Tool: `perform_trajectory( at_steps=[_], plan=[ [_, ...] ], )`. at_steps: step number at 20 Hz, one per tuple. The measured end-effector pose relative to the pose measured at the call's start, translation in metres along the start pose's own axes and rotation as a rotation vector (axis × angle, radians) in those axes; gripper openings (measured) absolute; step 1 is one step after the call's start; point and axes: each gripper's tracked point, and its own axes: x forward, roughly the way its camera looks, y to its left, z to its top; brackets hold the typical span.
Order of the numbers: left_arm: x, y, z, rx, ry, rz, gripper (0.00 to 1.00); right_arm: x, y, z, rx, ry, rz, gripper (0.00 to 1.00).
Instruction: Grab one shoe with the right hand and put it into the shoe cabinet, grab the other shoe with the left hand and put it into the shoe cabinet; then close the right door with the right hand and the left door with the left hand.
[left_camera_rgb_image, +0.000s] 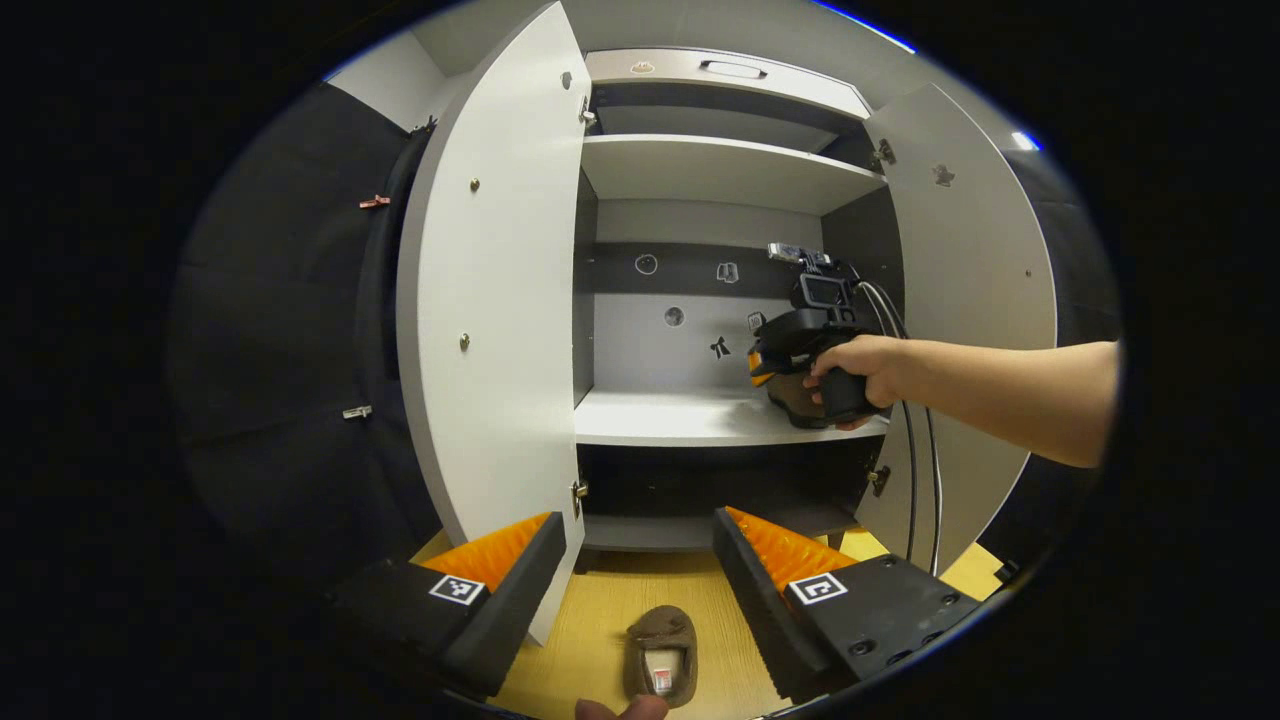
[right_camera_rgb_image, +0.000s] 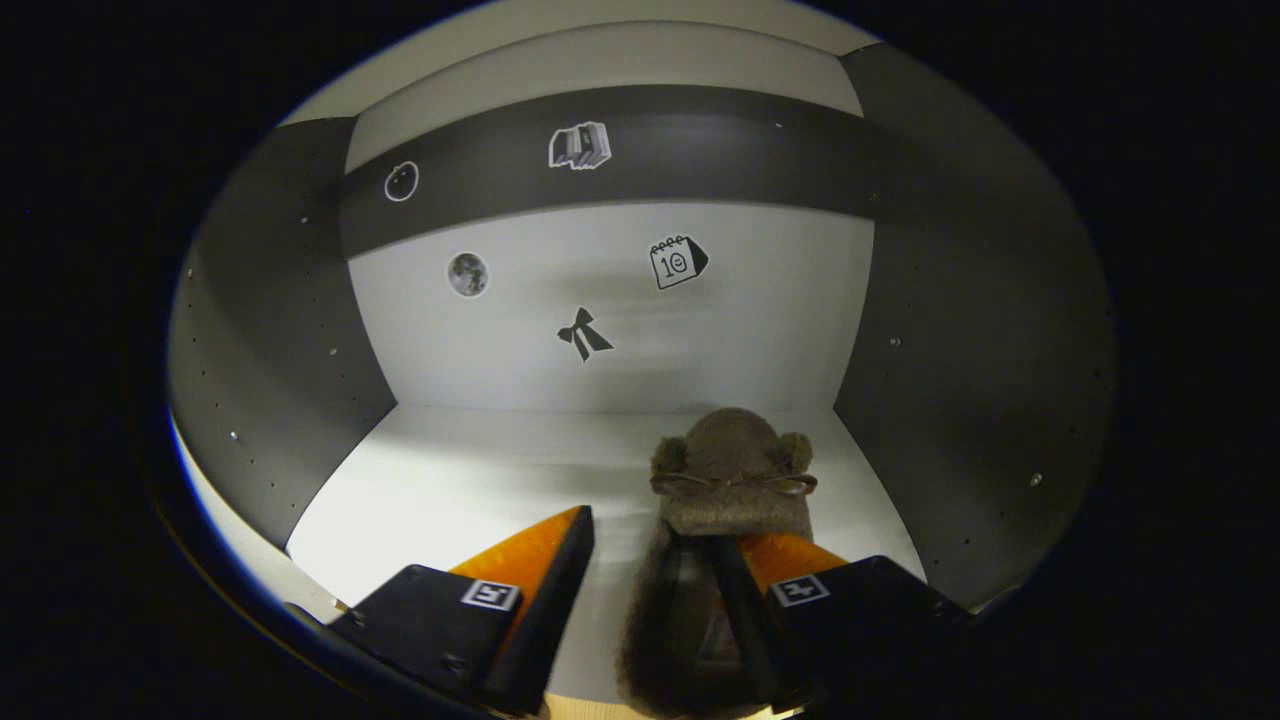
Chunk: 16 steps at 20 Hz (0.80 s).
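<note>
A brown furry slipper (right_camera_rgb_image: 733, 470) rests on the white middle shelf (right_camera_rgb_image: 450, 480) of the shoe cabinet, toe toward the back wall. My right gripper (right_camera_rgb_image: 650, 530) stands open at its heel: one finger reaches into the shoe's opening and the other is clear of its side. In the left gripper view a hand holds that right gripper (left_camera_rgb_image: 800, 345) over the slipper (left_camera_rgb_image: 795, 400) on the shelf (left_camera_rgb_image: 660, 415). The second brown slipper (left_camera_rgb_image: 660, 650) lies on the wooden floor below my open left gripper (left_camera_rgb_image: 637, 520), which holds nothing.
Both cabinet doors stand open: the left door (left_camera_rgb_image: 490, 300) swung toward me, the right door (left_camera_rgb_image: 970, 260) behind the person's forearm (left_camera_rgb_image: 1020, 395). Cables (left_camera_rgb_image: 915, 480) hang from the right gripper. An upper shelf (left_camera_rgb_image: 710, 165) and a dark lower compartment (left_camera_rgb_image: 720, 480) are visible.
</note>
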Motion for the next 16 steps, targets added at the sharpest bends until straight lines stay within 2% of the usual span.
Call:
perform_trajectory(
  at_steps=[2, 3, 4, 10, 16],
  plan=[
    [0.001, 0.000, -0.005, 0.009, 0.011, -0.012, 0.95, -0.015, 0.002, -0.001, -0.017, -0.022, 0.006, 0.91],
    [0.001, -0.001, -0.009, 0.011, 0.022, -0.023, 0.94, -0.024, 0.003, 0.001, -0.018, -0.041, 0.011, 0.93],
    [0.002, -0.001, -0.011, 0.010, 0.028, -0.030, 0.95, -0.034, 0.005, 0.003, -0.010, -0.065, 0.020, 1.00],
    [0.004, -0.008, -0.046, -0.014, 0.105, -0.088, 0.95, -0.114, 0.010, 0.014, 0.048, -0.267, 0.049, 1.00],
    [0.005, -0.013, -0.133, -0.002, 0.276, -0.127, 0.95, -0.200, 0.004, 0.002, 0.086, -0.401, 0.068, 0.99]
  ],
)
